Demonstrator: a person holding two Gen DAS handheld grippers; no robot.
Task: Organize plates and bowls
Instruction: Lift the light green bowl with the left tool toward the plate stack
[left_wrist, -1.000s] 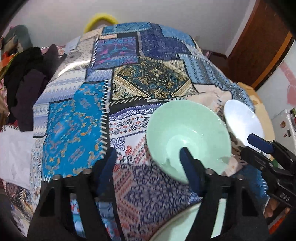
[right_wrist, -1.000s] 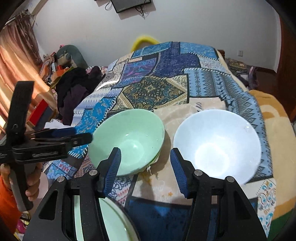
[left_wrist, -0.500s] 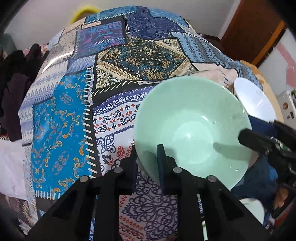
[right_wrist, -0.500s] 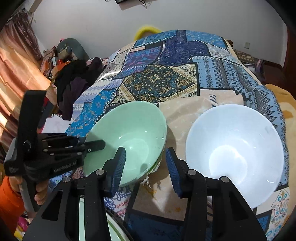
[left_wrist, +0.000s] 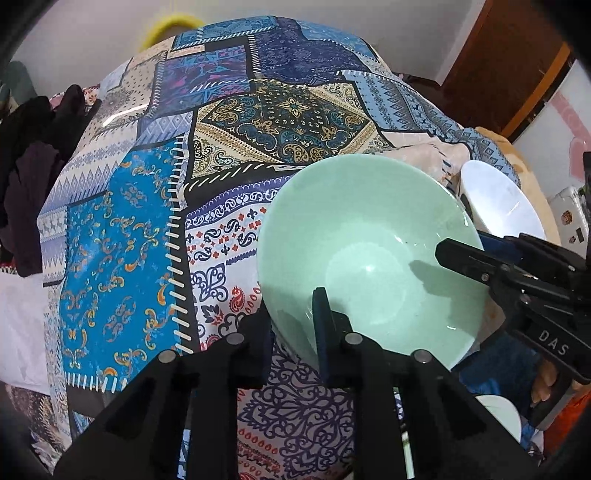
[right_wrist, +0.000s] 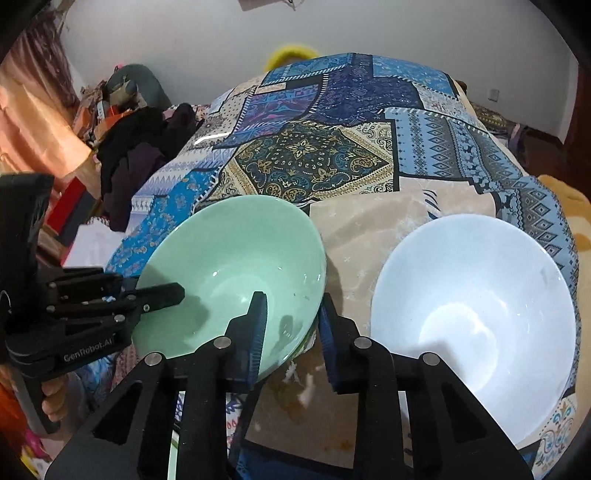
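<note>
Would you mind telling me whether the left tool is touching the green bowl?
Touching: in the left wrist view the left tool straddles the green bowl rim, fingers pinched on its wall.

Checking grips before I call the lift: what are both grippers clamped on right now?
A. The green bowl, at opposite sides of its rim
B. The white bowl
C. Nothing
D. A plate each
A: the left gripper and right gripper each straddle the green bowl's rim; the white bowl sits untouched.
</note>
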